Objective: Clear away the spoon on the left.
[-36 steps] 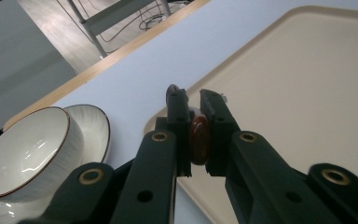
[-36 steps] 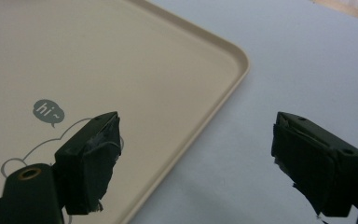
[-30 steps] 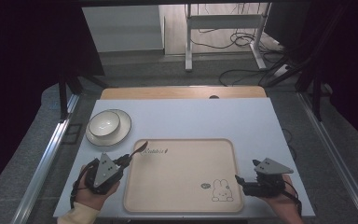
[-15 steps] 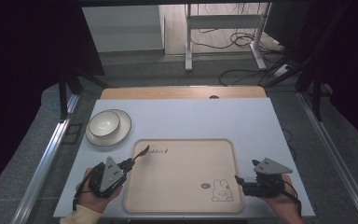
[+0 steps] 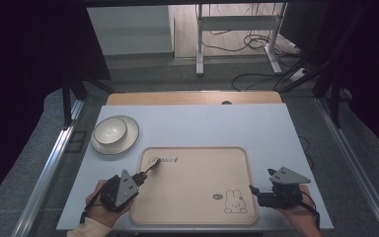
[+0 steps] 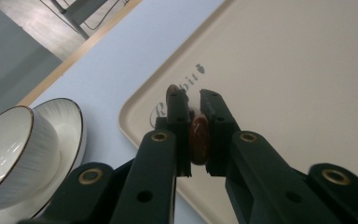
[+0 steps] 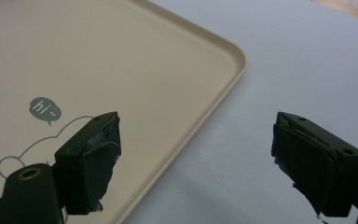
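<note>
Item 1: left tongs (image 5: 150,171), at about 7 o'clock on the worktop (image 5: 197,126) in the high view, held in the person's left hand (image 5: 98,207). Jaws closed tight on a slim reddish-brown utensil handle (image 6: 199,138); the left gripper view shows it pinched upright between the two pads. In the high view its dark far end points toward 1 o'clock and reaches over the near-left corner of the tray, by the printed lettering.

Item 2: right tongs (image 7: 196,158), at about 5 o'clock on the worktop, held in the person's right hand (image 5: 296,210). Jaws spread wide with nothing between them; one jaw lies over the tray's right rim, the other over bare worktop.

Item 3: tray (image 5: 197,173), beige, rectangular with rounded corners, lying flat at 6 o'clock between the two tongs. Rabbit drawing with a "hi~" bubble near its 5 o'clock corner.

Item 4: bowl (image 5: 110,130), white with a dark rim, seated on a matching plate (image 5: 131,138) at 9 o'clock, just beyond the tray's far-left corner and apart from it.
</note>
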Demonstrator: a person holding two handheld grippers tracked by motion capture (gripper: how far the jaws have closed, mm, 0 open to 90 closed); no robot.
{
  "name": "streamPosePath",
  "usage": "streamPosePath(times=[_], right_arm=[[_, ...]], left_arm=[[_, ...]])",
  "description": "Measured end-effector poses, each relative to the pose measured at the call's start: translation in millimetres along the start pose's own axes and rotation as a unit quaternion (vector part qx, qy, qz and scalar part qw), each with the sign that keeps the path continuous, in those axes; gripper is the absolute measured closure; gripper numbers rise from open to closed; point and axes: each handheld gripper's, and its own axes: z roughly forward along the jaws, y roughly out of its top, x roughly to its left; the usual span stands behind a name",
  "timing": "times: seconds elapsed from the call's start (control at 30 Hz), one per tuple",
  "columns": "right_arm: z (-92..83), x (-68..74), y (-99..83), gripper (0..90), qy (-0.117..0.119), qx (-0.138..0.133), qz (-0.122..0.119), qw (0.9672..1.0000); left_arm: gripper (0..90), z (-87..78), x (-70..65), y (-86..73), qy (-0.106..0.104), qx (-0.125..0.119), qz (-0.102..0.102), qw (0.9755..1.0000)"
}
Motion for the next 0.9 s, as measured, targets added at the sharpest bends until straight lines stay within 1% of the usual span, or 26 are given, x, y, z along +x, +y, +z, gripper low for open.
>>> streamPosePath(times=[0.1,0.2,0.47,0.6,0.63,0.7,0.9], right_arm=[[0.6,0.1,-0.1,16.2,0.0,0.0,0.0,1.0],[0.3,0.0,-0.1,16.2,0.0,0.001,0.0,1.0],[0.0,0.1,-0.4,16.2,0.0,0.001,0.0,1.0],[0.7,0.3,-0.3,16.2,0.0,0.001,0.0,1.0],[0.9,0.4,-0.2,16.2,0.0,0.002,0.0,1.0],[1.0,0.3,-0.2,16.2,0.0,0.002,0.0,1.0],[1.0,0.7,-0.4,16.2,0.002,0.002,0.001,1.0]], left_arm=[[83.9,2.5,-3.8,0.4,0.0,0.008,0.008,0.9999],[83.8,3.4,-8.0,1.4,0.003,0.014,0.021,0.9997],[83.0,7.9,-21.8,3.0,0.004,0.037,0.058,0.9976],[82.7,10.7,-25.5,2.8,0.001,0.048,0.067,0.9966],[82.4,11.5,-26.6,2.5,0.0,0.047,0.064,0.9968],[82.2,12.3,-27.5,2.5,-0.001,0.054,0.071,0.996],[79.9,15.7,-31.2,2.2,-0.012,0.064,0.074,0.9952]])
